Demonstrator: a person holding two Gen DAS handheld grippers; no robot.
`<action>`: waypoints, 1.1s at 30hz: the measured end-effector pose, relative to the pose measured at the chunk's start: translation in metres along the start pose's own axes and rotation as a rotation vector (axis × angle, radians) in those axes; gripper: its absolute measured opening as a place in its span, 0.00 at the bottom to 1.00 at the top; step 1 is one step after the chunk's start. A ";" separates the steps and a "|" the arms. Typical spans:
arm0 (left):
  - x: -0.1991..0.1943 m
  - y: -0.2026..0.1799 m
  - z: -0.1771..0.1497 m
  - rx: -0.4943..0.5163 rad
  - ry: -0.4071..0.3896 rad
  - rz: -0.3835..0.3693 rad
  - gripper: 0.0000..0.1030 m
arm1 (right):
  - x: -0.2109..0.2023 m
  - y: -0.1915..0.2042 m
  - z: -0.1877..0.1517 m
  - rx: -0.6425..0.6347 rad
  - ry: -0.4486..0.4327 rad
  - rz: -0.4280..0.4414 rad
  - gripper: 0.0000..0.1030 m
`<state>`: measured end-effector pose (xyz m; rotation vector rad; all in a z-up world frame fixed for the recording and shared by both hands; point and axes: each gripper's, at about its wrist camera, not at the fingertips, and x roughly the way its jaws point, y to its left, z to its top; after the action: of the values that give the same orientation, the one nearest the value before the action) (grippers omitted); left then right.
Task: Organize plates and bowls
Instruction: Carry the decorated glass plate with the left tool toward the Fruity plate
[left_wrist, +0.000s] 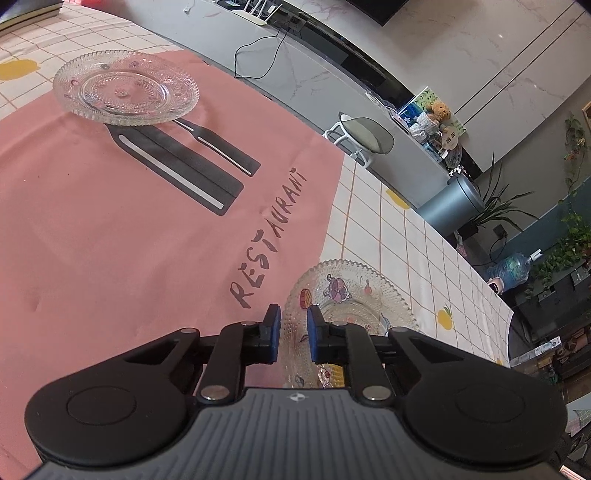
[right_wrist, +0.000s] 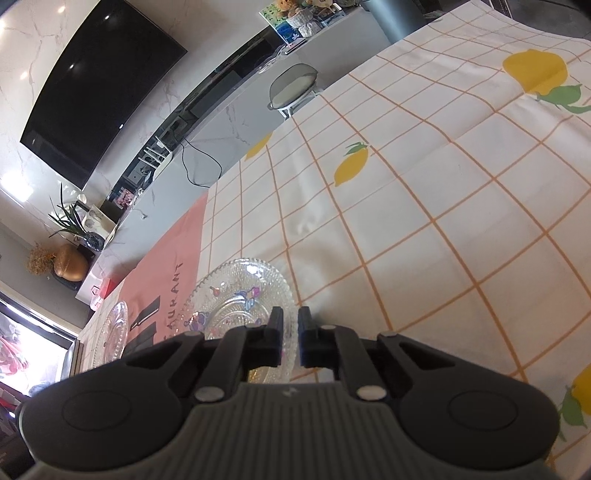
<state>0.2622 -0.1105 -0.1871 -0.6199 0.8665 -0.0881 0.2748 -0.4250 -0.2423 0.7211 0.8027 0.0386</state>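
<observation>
A clear beaded glass plate with cartoon decals (left_wrist: 351, 295) lies where the pink mat meets the checked tablecloth. My left gripper (left_wrist: 294, 314) has its blue pads closed on the plate's near-left rim. In the right wrist view the same plate (right_wrist: 240, 291) is just ahead, and my right gripper (right_wrist: 290, 315) is shut on its right rim, with glass showing in the narrow gap. A second clear glass plate (left_wrist: 125, 86) rests at the far end of the mat over the printed knife and fork; it also shows as the plate (right_wrist: 114, 332) at the far left.
The pink "RESTAURANT" mat (left_wrist: 92, 221) covers the table's left part, and the lemon-print tablecloth (right_wrist: 424, 203) covers the right. The table's far edge runs along a grey TV cabinet (left_wrist: 295, 62), with a stool (left_wrist: 364, 138) beside it. Dark books (left_wrist: 26, 11) lie at the far left corner.
</observation>
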 end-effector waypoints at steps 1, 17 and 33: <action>0.000 0.000 0.000 -0.006 0.001 0.000 0.15 | 0.000 0.001 0.000 0.000 -0.003 -0.002 0.06; -0.036 0.007 -0.007 -0.058 -0.036 0.034 0.13 | -0.012 0.005 -0.009 0.054 0.079 0.026 0.04; -0.088 0.023 -0.040 -0.090 -0.034 0.018 0.13 | -0.068 0.004 -0.044 0.036 0.120 0.049 0.04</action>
<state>0.1715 -0.0828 -0.1582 -0.6959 0.8465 -0.0228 0.1987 -0.4164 -0.2166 0.7779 0.9015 0.1129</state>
